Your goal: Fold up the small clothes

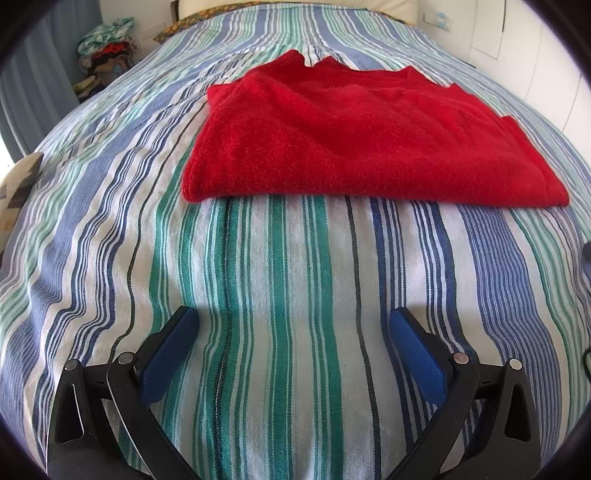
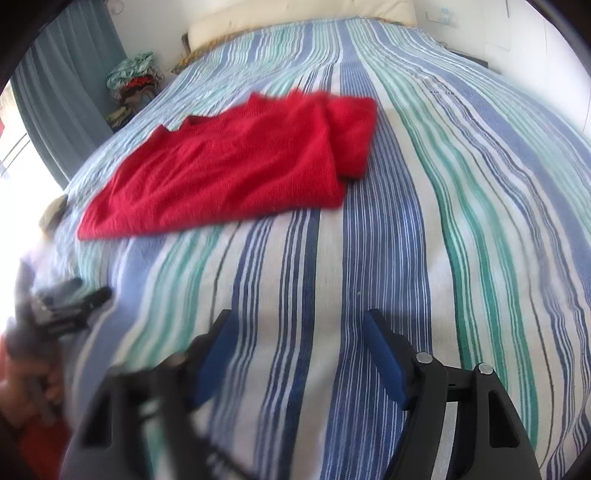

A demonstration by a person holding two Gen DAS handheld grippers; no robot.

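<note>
A red fuzzy sweater (image 1: 354, 136) lies folded on the striped bedspread (image 1: 280, 280), its folded edge toward me. My left gripper (image 1: 293, 325) hovers open over the bare bedspread short of that edge, nothing between its blue pads (image 1: 171, 354). In the right wrist view the same sweater (image 2: 236, 166) lies up and to the left, a folded part bunched at its right end. My right gripper (image 2: 299, 328) is open over the stripes, holding nothing. The other gripper's black body (image 2: 62, 306) shows blurred at the left edge, held in a hand (image 2: 22, 387).
A pile of mixed clothes (image 1: 107, 48) sits past the bed's far left corner by a grey-blue curtain (image 2: 66, 92). A cream pillow (image 2: 295, 22) lies at the head of the bed. A patterned cushion (image 1: 18, 184) rests at the left edge. White wall panels stand on the right.
</note>
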